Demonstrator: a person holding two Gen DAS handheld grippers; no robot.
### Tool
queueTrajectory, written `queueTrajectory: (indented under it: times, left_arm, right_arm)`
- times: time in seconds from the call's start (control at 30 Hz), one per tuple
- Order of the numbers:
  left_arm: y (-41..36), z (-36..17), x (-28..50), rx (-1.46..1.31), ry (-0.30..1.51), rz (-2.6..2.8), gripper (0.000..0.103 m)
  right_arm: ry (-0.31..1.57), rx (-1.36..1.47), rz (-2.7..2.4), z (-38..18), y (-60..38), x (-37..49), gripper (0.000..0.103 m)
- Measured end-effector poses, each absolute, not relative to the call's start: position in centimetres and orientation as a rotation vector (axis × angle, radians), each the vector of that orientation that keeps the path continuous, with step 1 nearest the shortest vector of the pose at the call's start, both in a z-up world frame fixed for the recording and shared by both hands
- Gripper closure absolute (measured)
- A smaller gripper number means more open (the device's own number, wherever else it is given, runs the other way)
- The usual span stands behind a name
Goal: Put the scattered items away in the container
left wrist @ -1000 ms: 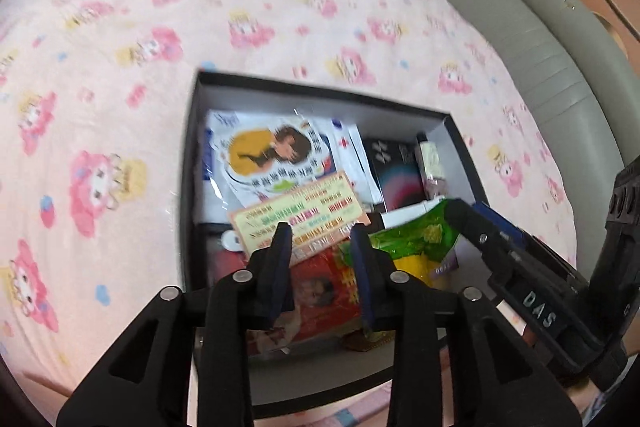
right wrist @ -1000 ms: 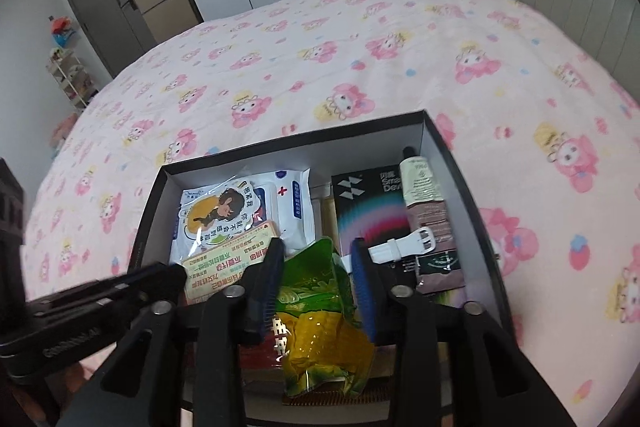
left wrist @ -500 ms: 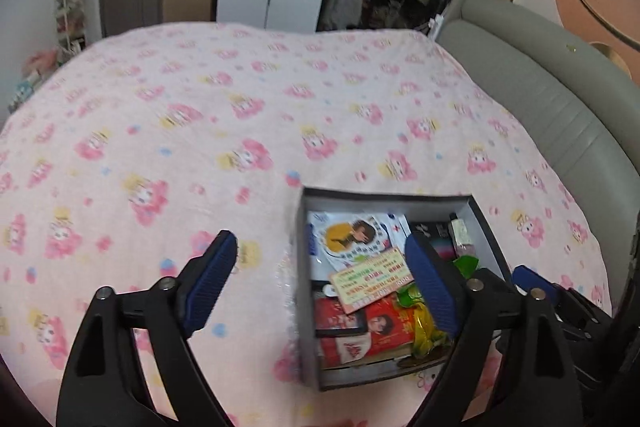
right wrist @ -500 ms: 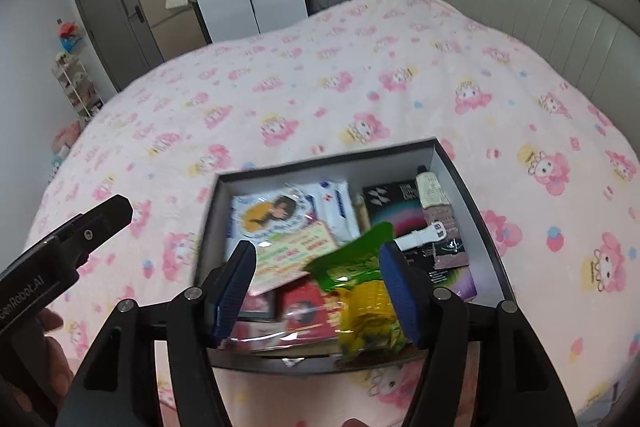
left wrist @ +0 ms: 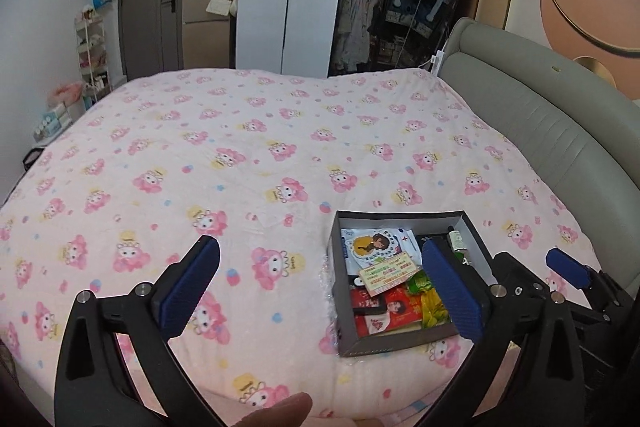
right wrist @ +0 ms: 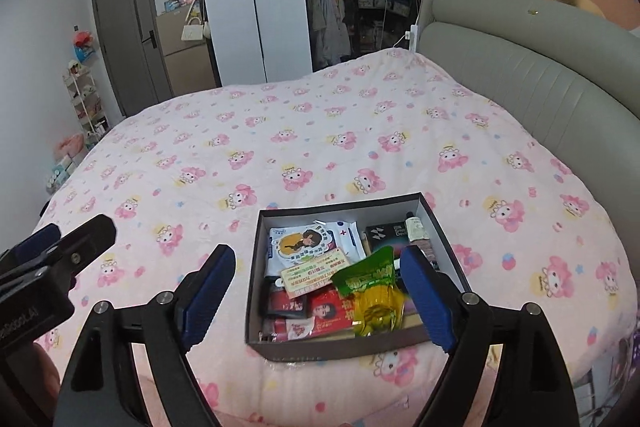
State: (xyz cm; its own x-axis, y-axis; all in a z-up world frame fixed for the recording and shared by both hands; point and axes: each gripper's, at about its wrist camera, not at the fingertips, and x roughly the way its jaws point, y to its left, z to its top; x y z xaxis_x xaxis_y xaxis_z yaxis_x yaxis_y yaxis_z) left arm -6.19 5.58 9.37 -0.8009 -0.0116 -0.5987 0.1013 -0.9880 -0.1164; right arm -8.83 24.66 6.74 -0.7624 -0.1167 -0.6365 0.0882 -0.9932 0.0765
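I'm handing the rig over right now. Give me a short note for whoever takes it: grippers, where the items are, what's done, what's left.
Left gripper: jaws opening, nothing between them, above the bed.
Right gripper: jaws opening, empty, above the box.
Items: the green-yellow snack packet, red packets, the cartoon pouch and a dark carton all lie inside the box on the pink blanket.
Done: no loose item shows on the blanket in either view.
Left: probably nothing; check the bed edge near you, which is out of view.

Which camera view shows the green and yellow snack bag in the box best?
The right wrist view: the snack bag lies whole between the open fingers. In the left wrist view the bag is small and partly hidden behind a finger.
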Motion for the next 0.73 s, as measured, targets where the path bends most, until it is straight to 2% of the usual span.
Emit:
queueTrajectory:
  times: [0.33,0.73]
  left_arm:
    - [5.6,10.3,2.1,0.896,0.162,-2.951,0.001]
    - [5.7,10.4,6.1,0.883,0.179,-2.941,0.001]
  right_arm:
    - [-0.045,0.955,-2.828,7.4,23.8,-1.6,0.019]
    - [-0.029,0.921,-2.799,7.9,23.4,2.3,0.019]
